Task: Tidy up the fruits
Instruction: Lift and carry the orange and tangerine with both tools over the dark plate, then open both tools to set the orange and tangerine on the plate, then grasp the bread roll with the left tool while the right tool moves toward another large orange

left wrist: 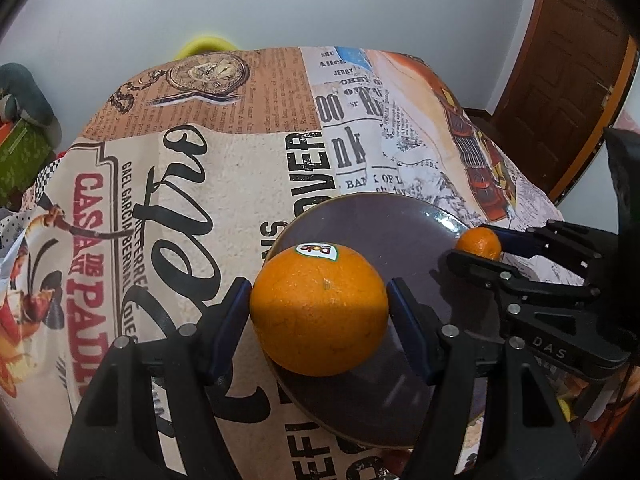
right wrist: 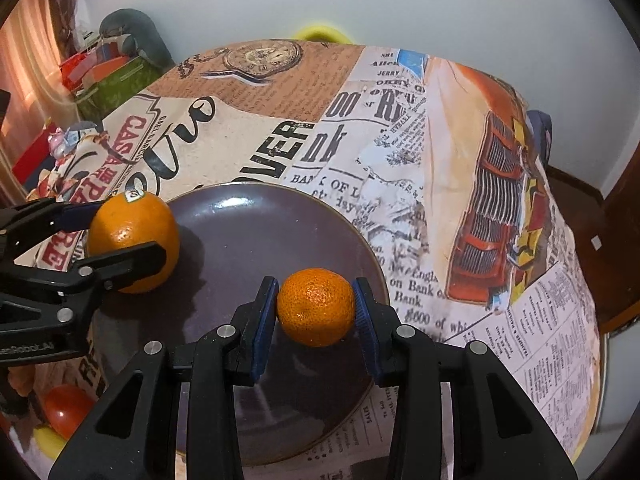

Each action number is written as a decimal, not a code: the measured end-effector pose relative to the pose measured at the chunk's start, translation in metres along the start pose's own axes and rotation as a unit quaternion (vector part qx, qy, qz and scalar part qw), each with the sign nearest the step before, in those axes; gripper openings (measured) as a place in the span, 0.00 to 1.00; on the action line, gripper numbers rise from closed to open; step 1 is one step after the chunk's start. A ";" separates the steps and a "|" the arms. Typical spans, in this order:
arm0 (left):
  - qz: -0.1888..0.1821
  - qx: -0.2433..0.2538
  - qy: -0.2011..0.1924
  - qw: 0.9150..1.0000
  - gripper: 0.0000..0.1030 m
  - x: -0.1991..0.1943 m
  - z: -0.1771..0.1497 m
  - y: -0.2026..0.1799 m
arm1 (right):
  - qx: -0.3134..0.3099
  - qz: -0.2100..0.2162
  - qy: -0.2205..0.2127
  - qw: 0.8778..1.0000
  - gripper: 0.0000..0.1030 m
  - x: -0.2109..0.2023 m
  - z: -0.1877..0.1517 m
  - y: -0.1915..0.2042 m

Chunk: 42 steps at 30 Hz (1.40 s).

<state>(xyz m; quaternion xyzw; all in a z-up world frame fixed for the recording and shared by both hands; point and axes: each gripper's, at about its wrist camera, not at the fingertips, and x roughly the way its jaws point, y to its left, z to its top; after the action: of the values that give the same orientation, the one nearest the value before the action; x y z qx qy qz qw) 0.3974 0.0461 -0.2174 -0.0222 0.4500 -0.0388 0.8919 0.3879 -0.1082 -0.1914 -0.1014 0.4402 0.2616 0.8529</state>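
A large orange [left wrist: 320,312] with a sticker on top sits between the blue pads of my left gripper [left wrist: 320,308], which is shut on it at the left rim of a dark purple plate [left wrist: 384,228]. The right wrist view shows the same orange [right wrist: 134,236] at the plate's left side, held by the left gripper [right wrist: 124,232]. My right gripper [right wrist: 316,308] is shut on a small mandarin [right wrist: 316,306] over the right part of the plate [right wrist: 248,236]. From the left wrist view the mandarin [left wrist: 479,243] shows in the right gripper [left wrist: 478,245].
The table wears a cloth printed with newspaper and poster designs [right wrist: 400,128]. A yellow chair back [right wrist: 322,34] stands at the far edge. Boxes and clutter [right wrist: 112,72] lie left of the table. A red fruit [right wrist: 64,410] sits low at the left.
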 end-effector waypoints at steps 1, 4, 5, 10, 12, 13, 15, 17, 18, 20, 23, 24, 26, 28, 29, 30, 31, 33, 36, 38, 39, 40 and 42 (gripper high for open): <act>0.003 0.006 -0.002 1.000 0.67 0.000 -0.001 -0.002 | -0.003 -0.001 0.002 1.000 0.34 0.001 0.000 0.001; -0.001 0.011 -0.014 1.000 0.68 -0.005 -0.001 -0.006 | -0.003 -0.001 0.004 1.000 0.38 0.000 -0.002 0.003; 0.000 0.013 -0.021 1.000 0.71 -0.009 -0.001 -0.006 | -0.002 -0.004 0.001 1.000 0.45 -0.001 -0.002 0.003; 0.012 0.021 -0.045 0.999 0.81 -0.031 -0.001 -0.006 | -0.005 -0.019 -0.016 1.000 0.56 -0.016 -0.005 0.008; 0.017 0.024 -0.048 0.998 0.81 -0.039 -0.003 -0.006 | -0.001 -0.017 -0.020 1.000 0.56 -0.024 -0.005 0.008; 0.019 0.025 -0.050 0.998 0.81 -0.045 -0.004 -0.006 | 0.002 -0.016 -0.024 1.000 0.56 -0.030 -0.005 0.008; 0.022 0.024 -0.057 0.998 0.81 -0.059 -0.007 -0.005 | 0.005 -0.016 -0.034 0.999 0.56 -0.042 -0.006 0.009; 0.024 0.022 -0.064 0.997 0.81 -0.071 -0.009 -0.005 | 0.006 -0.021 -0.047 0.999 0.56 -0.059 -0.009 0.011; 0.025 0.021 -0.068 0.997 0.81 -0.078 -0.011 -0.005 | 0.005 -0.022 -0.053 0.998 0.56 -0.067 -0.010 0.012; 0.027 0.017 -0.074 0.997 0.81 -0.092 -0.014 -0.005 | 0.006 -0.026 -0.062 0.998 0.56 -0.081 -0.014 0.014; 0.028 0.013 -0.086 0.996 0.81 -0.115 -0.022 -0.005 | 0.008 -0.032 -0.078 0.996 0.56 -0.103 -0.022 0.019; 0.026 0.012 -0.089 0.996 0.81 -0.121 -0.025 -0.006 | 0.010 -0.030 -0.085 0.996 0.56 -0.114 -0.027 0.022; 0.025 0.012 -0.094 0.995 0.81 -0.136 -0.033 -0.009 | 0.013 -0.026 -0.096 0.995 0.56 -0.129 -0.033 0.026; 0.026 0.011 -0.099 0.995 0.81 -0.151 -0.043 -0.011 | 0.014 -0.029 -0.108 0.994 0.56 -0.143 -0.041 0.032; 0.025 0.011 -0.099 0.995 0.81 -0.155 -0.047 -0.013 | 0.015 -0.030 -0.112 0.993 0.57 -0.150 -0.044 0.034; 0.024 0.009 -0.099 0.995 0.81 -0.162 -0.053 -0.014 | 0.015 -0.030 -0.115 0.993 0.58 -0.156 -0.048 0.036; 0.022 0.008 -0.098 0.995 0.81 -0.167 -0.058 -0.015 | 0.016 -0.030 -0.119 0.992 0.58 -0.162 -0.052 0.039; 0.023 0.006 -0.096 0.995 0.83 -0.176 -0.068 -0.018 | 0.017 -0.032 -0.125 0.992 0.60 -0.172 -0.060 0.043; 0.028 0.002 -0.089 0.996 0.86 -0.186 -0.088 -0.021 | 0.020 -0.035 -0.128 0.991 0.60 -0.184 -0.073 0.047; 0.027 -0.004 -0.081 0.996 0.86 -0.191 -0.100 -0.023 | 0.021 -0.037 -0.128 0.991 0.60 -0.191 -0.084 0.049; 0.025 -0.007 -0.077 0.997 0.86 -0.192 -0.104 -0.023 | 0.021 -0.038 -0.128 0.991 0.60 -0.193 -0.087 0.050; 0.021 -0.011 -0.073 0.997 0.86 -0.194 -0.110 -0.024 | 0.023 -0.038 -0.129 0.991 0.60 -0.196 -0.091 0.051; 0.019 -0.013 -0.069 0.997 0.86 -0.198 -0.121 -0.027 | 0.027 -0.036 -0.129 0.991 0.60 -0.201 -0.099 0.052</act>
<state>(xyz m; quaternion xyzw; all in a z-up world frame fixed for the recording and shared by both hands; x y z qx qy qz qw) 0.1819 0.0363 -0.1290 -0.0284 0.3887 -0.0145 0.9208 0.1957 -0.1765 -0.0854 -0.0598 0.3292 0.2295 0.9140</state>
